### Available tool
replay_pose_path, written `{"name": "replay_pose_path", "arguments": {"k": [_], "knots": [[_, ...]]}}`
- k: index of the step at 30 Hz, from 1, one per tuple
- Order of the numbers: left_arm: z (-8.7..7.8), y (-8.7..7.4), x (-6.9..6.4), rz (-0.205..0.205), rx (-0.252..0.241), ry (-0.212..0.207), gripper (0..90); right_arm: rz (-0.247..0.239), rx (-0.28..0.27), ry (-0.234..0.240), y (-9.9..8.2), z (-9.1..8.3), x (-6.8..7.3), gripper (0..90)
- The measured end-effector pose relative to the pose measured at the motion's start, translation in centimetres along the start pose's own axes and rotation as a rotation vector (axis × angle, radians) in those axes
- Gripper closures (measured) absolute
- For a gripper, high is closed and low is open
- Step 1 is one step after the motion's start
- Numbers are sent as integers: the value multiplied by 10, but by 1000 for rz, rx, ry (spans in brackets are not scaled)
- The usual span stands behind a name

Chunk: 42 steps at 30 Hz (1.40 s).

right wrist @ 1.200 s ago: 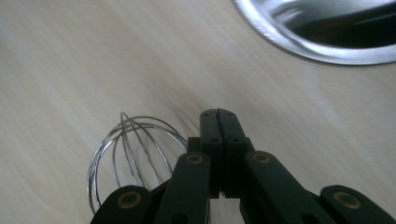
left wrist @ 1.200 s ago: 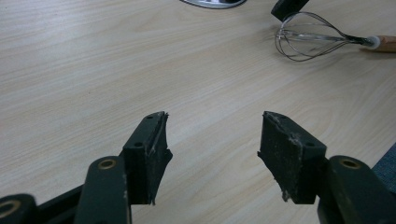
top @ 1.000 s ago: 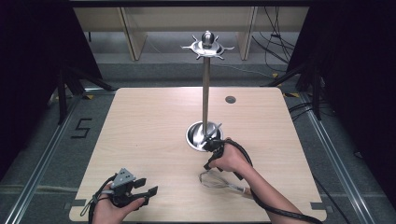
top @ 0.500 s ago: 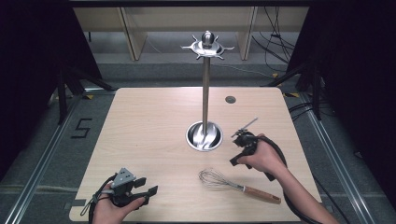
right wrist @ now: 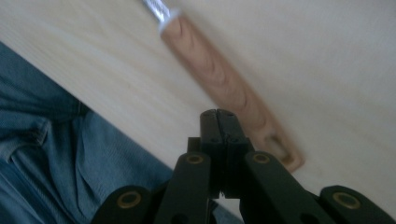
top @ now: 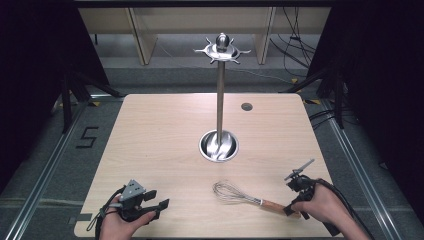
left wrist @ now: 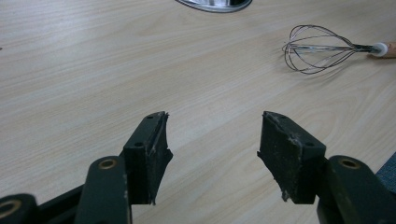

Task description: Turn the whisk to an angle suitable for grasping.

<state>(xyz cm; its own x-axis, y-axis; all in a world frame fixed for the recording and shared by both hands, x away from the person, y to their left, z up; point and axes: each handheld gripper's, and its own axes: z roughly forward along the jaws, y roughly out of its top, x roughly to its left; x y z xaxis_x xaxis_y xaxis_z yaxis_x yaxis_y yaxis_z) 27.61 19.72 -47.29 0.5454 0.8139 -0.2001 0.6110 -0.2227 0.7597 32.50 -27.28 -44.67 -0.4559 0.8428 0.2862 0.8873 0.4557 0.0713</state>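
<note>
Right now your right gripper [top: 300, 199] sits at the lower right of the high view, at the wooden handle end of the whisk [top: 247, 197], and its jaws are clenched tight on nothing: in the right gripper view the two black pads meet flat against each other, with the handle [right wrist: 224, 81] lying on the table just beyond their tips, not between them. That handle runs on a slant there, from the upper middle of the frame down to the lower right, where its hanging slot shows just past the jaw tips. In the high view the whisk lies flat on the table [top: 160, 135], its long axis nearly level across the picture, wire cage toward the centre and handle toward your right hand, below the round base of the hanging stand [top: 219, 146]. Your left gripper [top: 150, 206] rests at the lower left, jaws spread wide and empty; in its own view the wire cage [left wrist: 317, 49] lies far off at the upper right, well apart. So your right hand is much the nearer one, and I judge you would need to part those jaws and bring them across the handle's width, not along its length, to take hold.
</note>
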Motion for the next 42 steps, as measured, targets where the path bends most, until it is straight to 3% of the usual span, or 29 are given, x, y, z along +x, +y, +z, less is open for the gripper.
{"name": "replay_pose_path", "arguments": {"k": [2,3,4,7,8,11,12,13,20,21,23,24,25,32,36,39,40,42], "knots": [[0,0,0,1,-2,0,408,9,12,9,-3,2,1,900],[0,0,0,-9,-8,-3,409,-9,13,-8,-7,7,-1,900],[0,0,0,-18,-11,-4,409,23,36,-4,-11,11,2,900],[0,-1,0,-22,-10,-5,409,9,39,-9,-12,15,1,900],[0,0,0,-9,-2,-4,409,47,44,-28,-13,16,4,900],[0,0,0,-8,-2,-4,409,71,56,-47,-12,17,6,900],[-1,0,0,0,10,-5,408,45,46,-78,-11,19,4,900],[-1,0,0,2,10,-6,409,62,41,-92,-11,21,3,900],[-2,0,0,6,13,-7,409,94,18,-120,-8,23,-2,900],[-2,0,0,7,14,-7,409,100,33,-119,-6,22,-3,900],[0,0,-2,-12,-5,-12,408,116,23,-135,-5,24,-4,900],[0,0,-2,-12,-5,-12,408,140,8,-142,-2,23,-5,900],[-1,0,0,6,12,-7,408,140,8,-142,-2,23,-5,900],[-2,0,0,6,13,-7,409,150,-23,-201,17,19,-18,900],[-2,0,0,3,8,-6,408,201,-56,-227,33,18,-25,900],[-2,0,1,21,9,-7,409,210,-58,-232,41,16,-28,900],[-2,0,1,21,8,-8,409,193,-77,-246,45,16,-33,900],[-2,0,1,19,10,-8,409,197,-62,-254,53,12,-36,900]]}}
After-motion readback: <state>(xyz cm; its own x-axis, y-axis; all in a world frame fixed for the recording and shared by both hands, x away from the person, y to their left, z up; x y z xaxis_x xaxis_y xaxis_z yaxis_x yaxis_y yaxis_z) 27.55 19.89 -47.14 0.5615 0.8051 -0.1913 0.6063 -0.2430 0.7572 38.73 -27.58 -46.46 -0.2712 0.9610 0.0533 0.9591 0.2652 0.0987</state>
